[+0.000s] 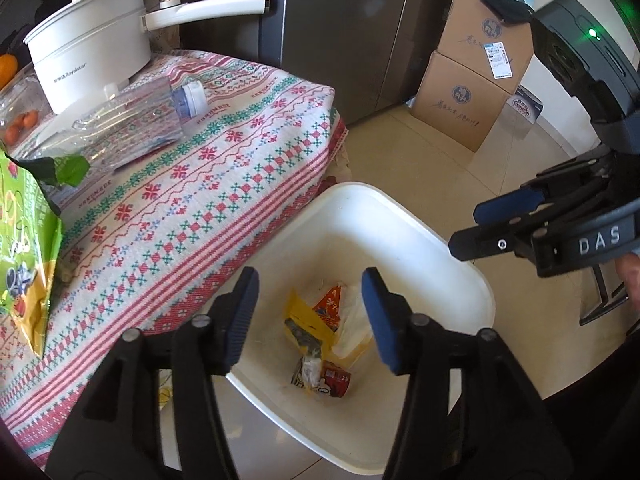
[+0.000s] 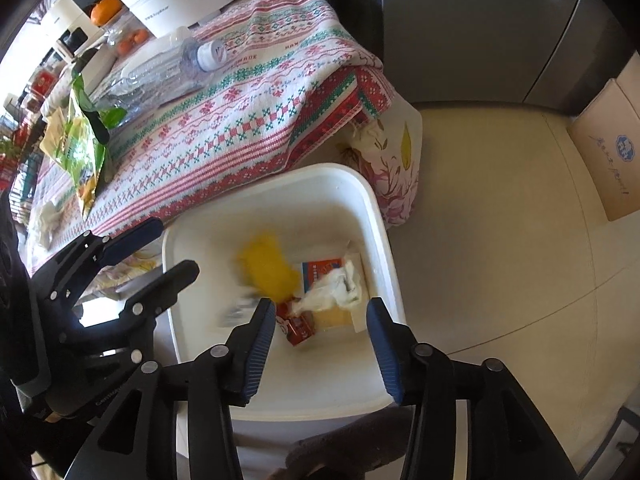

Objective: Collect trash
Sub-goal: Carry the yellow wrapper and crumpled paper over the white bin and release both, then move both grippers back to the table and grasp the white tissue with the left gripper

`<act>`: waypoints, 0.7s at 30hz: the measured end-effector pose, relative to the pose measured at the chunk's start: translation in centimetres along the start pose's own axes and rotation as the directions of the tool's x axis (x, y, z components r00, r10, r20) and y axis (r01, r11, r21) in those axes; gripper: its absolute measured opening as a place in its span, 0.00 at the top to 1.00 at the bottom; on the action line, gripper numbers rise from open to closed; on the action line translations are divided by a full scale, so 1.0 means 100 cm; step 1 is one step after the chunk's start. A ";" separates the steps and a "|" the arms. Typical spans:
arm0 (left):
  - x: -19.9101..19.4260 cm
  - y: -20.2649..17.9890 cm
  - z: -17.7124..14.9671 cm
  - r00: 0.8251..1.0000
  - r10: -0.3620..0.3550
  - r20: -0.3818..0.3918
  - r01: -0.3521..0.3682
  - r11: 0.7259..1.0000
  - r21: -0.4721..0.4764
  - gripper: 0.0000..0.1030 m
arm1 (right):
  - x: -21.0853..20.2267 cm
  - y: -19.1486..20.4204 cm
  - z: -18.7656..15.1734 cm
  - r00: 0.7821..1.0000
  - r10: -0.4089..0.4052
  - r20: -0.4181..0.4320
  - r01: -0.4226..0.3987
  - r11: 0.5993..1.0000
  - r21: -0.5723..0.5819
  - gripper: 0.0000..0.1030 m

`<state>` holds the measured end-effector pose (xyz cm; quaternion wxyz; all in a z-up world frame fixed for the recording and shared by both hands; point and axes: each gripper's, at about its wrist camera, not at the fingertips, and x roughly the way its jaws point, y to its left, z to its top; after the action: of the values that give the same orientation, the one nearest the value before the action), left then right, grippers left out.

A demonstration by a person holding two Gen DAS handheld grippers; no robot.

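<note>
A white trash bin [image 1: 472, 280] stands on the floor beside the table. Inside lie a yellow wrapper [image 1: 304, 318], a red carton [image 1: 336, 378] and crumpled white plastic [image 2: 336, 288]. In the right wrist view the yellow wrapper [image 2: 268, 268] looks blurred. My left gripper [image 1: 310, 292] hangs open above the bin, nothing between its pads. My right gripper [image 2: 320, 312] is open over the bin too, and holds nothing. Each gripper shows in the other's view: the right gripper [image 1: 476, 226] at the bin's far side, the left gripper [image 2: 172, 246] at its table side.
The table wears a patterned cloth [image 1: 224, 184]. On it lie a clear plastic bottle [image 1: 136, 120], a green snack bag [image 1: 24, 248] and a white pot [image 1: 92, 56]. Cardboard boxes [image 1: 472, 92] stand by a grey cabinet [image 1: 340, 32]. A floral bag [image 2: 392, 168] leans behind the bin.
</note>
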<state>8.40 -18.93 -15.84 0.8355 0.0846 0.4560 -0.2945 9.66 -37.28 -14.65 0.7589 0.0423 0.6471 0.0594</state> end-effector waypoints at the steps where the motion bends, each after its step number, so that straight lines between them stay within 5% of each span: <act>1: -0.001 0.000 0.000 1.000 -0.001 0.001 0.001 1.000 0.004 0.43 | 0.001 0.000 0.000 1.000 0.001 0.002 -0.001 1.000 0.001 0.51; 21: -0.063 0.020 -0.015 0.998 0.059 -0.003 -0.058 0.995 0.087 0.21 | -0.031 0.018 0.005 0.995 0.003 0.101 -0.001 1.000 -0.024 0.43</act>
<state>5.93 -14.08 -11.83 0.8381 0.1349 0.4426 -0.2891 9.61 -35.91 -11.25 0.7911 0.0368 0.6070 0.0658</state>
